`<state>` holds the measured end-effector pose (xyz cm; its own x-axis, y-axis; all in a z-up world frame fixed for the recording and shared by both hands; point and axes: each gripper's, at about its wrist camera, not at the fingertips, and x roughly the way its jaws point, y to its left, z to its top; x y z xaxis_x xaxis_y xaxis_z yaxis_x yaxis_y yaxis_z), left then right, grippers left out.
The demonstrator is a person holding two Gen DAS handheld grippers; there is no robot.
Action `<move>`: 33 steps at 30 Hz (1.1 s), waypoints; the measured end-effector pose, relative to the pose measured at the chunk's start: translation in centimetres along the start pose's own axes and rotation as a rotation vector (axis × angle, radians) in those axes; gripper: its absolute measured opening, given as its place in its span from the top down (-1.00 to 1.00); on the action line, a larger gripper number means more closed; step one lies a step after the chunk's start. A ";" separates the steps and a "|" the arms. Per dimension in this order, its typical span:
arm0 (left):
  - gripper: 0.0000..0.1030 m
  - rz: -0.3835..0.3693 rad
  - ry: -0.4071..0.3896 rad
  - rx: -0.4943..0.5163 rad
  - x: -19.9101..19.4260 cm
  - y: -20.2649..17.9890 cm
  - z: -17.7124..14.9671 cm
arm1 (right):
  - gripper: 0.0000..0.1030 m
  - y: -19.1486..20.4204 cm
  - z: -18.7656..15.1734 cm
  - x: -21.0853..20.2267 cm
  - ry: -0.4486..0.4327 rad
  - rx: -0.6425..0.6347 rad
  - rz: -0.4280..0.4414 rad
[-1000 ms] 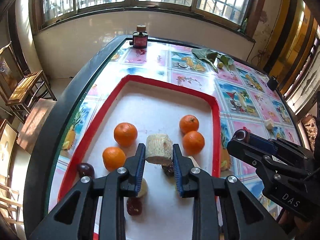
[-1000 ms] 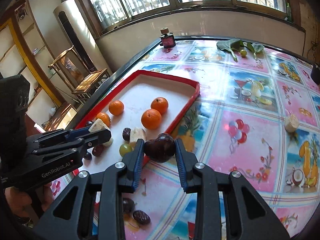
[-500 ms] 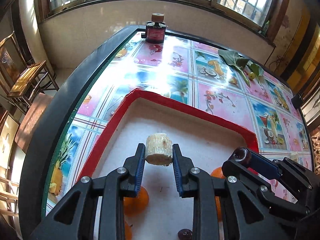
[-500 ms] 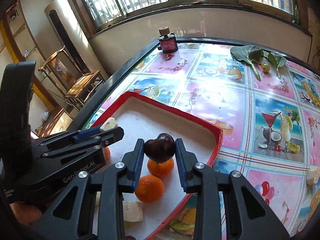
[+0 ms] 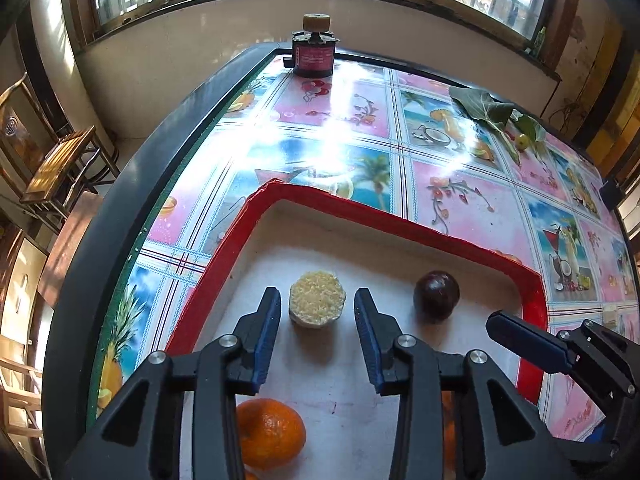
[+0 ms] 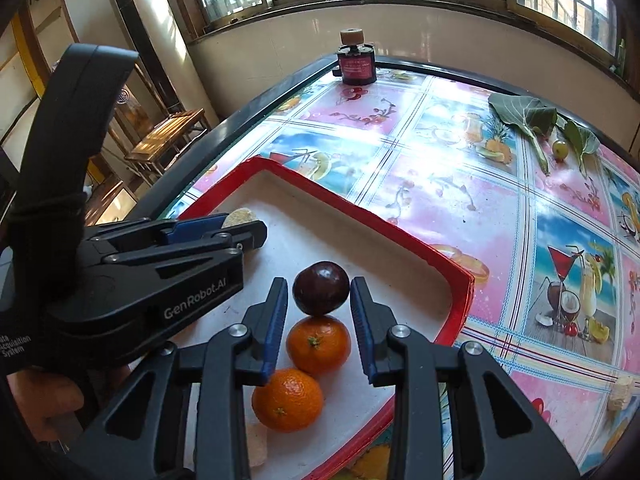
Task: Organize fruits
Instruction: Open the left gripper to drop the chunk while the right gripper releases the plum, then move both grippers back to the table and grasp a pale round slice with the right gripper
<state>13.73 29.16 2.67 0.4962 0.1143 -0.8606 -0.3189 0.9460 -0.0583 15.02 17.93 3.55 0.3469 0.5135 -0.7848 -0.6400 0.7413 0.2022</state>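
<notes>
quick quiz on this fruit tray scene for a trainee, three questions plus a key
1. True or false: the left tongs clamp the pale chunk.
2. What lies beside that chunk in the red tray? A lemon, B dark plum, C banana.
3. How many oranges show in the right wrist view?
Key: 1 false, the jaws have just been opening and stand clear of the chunk between them; 2 B; 3 two.

Tray's [image 5: 344, 204] far corner: floor mostly bare behind the pale chunk [image 5: 317, 305] and dark plum [image 6: 321, 288]; red rim walls it. Near side crowded with oranges [image 6: 318, 345]. Table [image 5: 460, 200] beyond open up to jar [image 5: 312, 54] at far edge, leaves [image 6: 528, 114] toward right edge.
</notes>
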 end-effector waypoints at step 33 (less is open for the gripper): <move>-0.52 -0.025 -0.070 0.053 -9.0 -2.5 -6.3 | -0.07 -8.0 -8.1 -10.6 -0.051 0.276 -0.095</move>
<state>5.00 23.90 7.39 0.5597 0.1093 -0.8214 -0.2636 0.9633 -0.0514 10.89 3.08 5.56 0.4348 0.4523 -0.7787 -0.3949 0.8729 0.2865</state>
